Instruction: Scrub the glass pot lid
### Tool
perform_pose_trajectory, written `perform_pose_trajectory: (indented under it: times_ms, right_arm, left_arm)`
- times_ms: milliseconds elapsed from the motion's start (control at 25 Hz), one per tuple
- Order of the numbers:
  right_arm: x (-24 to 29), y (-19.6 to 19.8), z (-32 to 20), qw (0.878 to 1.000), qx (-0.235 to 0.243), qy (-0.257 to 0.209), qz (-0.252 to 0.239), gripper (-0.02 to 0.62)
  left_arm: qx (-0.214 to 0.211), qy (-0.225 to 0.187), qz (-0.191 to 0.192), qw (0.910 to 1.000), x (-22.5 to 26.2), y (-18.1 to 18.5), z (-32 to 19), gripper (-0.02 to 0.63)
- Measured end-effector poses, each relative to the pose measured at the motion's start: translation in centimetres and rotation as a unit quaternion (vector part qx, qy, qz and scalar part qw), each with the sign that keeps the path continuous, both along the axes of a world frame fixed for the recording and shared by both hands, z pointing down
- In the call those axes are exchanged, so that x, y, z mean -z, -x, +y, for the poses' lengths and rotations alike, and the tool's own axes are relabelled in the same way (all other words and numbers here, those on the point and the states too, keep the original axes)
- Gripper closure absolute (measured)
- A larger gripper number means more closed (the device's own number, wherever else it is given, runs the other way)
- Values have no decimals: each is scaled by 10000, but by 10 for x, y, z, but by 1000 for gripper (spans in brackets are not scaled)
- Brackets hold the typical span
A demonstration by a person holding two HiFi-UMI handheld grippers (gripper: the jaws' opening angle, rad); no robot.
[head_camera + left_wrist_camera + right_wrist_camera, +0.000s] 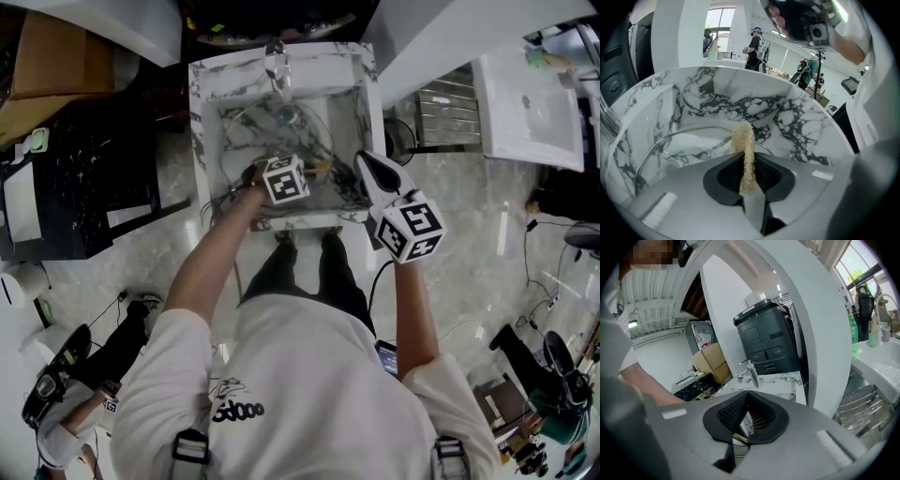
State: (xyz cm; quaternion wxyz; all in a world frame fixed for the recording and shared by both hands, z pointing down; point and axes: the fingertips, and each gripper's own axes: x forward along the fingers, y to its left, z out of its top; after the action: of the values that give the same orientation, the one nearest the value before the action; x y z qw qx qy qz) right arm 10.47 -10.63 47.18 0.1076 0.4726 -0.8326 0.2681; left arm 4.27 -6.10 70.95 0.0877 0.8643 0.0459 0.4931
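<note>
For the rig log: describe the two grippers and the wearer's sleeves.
Left gripper and right gripper: grey bodies, black ribbed pads, each carrying a white cube with black square markers. The person wears a white short-sleeved T-shirt.

The floor (469, 272) is pale, glossy stone-pattern tile, with black cables (536, 267) trailing across its right side. A white, grey-veined marble sink (208, 131) with a chrome faucet (276, 64) stands at centre. To its left are a black cabinet (84, 187) and a cardboard box (52, 52). To its right are a slatted metal rack (452, 111) and a white bench (530, 108). A slanted white column (820, 310) rises beside a dark appliance (768, 341). Daylight enters through windows (860, 270); the ceiling (651, 291) is corrugated.
</note>
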Motion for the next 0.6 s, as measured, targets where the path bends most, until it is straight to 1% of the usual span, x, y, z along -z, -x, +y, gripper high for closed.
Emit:
perform_pose_trajectory:
  times_ms: [120, 240, 480, 600]
  right_arm:
    - [1, 3, 4, 10000, 30, -9, 0, 592]
    - [2, 7, 9, 10000, 53, -18, 8, 592]
    - [1, 13, 14, 9999, 125, 0, 3, 592]
    - [2, 18, 16, 9998, 177, -1, 4, 592]
  left_arm:
    - [-393, 190, -61, 9990, 1, 9, 18, 552]
    - [-656, 397, -112, 9970, 4, 19, 35, 552]
    - [-844, 701, -226, 9937, 7, 33, 54, 554]
    - [-807, 686, -189, 9942, 18, 36, 52, 554]
